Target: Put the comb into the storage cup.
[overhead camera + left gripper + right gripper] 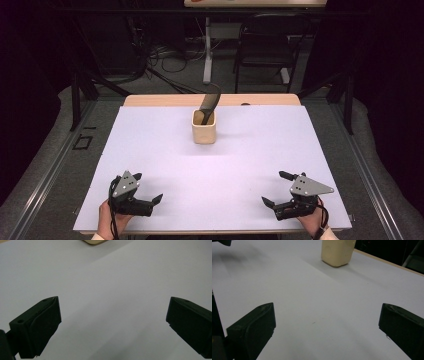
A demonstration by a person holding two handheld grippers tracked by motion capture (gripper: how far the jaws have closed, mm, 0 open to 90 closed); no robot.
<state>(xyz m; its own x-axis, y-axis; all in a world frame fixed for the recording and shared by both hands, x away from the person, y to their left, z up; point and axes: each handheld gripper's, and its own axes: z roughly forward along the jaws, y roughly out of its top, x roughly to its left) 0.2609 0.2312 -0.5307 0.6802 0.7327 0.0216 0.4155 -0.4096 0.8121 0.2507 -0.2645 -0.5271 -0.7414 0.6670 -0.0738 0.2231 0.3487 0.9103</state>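
The cream cup (pixel 204 127) stands upright at the far middle of the white surface (pixel 250 165), a dark utensil (pixel 210 103) leaning out of it. The left hand-held gripper (pixel 148 187) and right hand-held gripper (pixel 274 188) rest at the near corners, well apart, each with jaws spread wide on nothing, both angled inward toward the middle.
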